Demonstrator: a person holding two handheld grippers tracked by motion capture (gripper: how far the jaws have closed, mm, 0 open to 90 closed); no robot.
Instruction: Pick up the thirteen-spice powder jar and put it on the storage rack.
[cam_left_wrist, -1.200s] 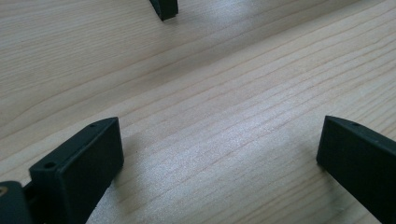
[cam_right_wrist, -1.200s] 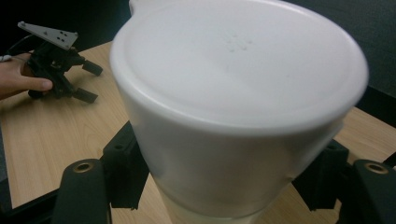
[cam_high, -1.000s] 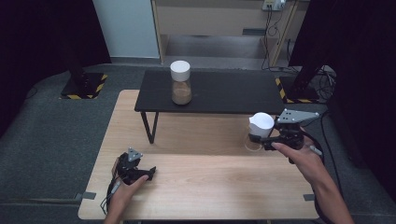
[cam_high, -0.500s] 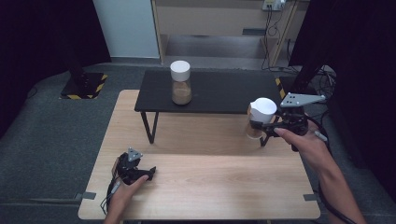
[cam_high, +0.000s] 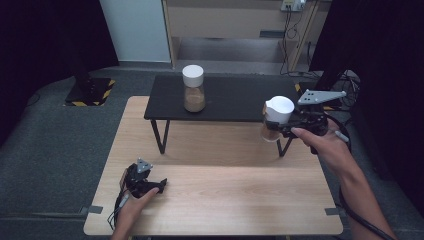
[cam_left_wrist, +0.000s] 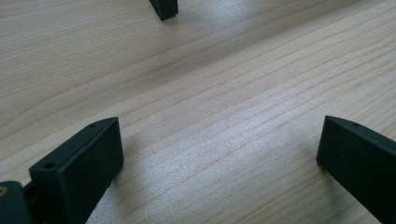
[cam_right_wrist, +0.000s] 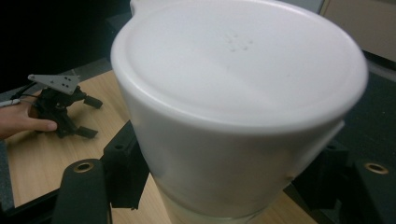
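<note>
Right gripper (cam_high: 283, 126) around white-capped jar (cam_high: 276, 119), long axis upright, cap uppermost.

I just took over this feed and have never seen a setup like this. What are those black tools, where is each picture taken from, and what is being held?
A person holds a handheld two-jaw gripper in each hand. The high view looks down on a wooden table with a low black bench on it. The other two pictures come from cameras riding on each gripper. The left gripper rests on the table, jaws open with nothing between them. The right gripper is shut on a white-lidded jar with brown contents, held in the air beside the bench. A second jar stands on the bench.
</note>
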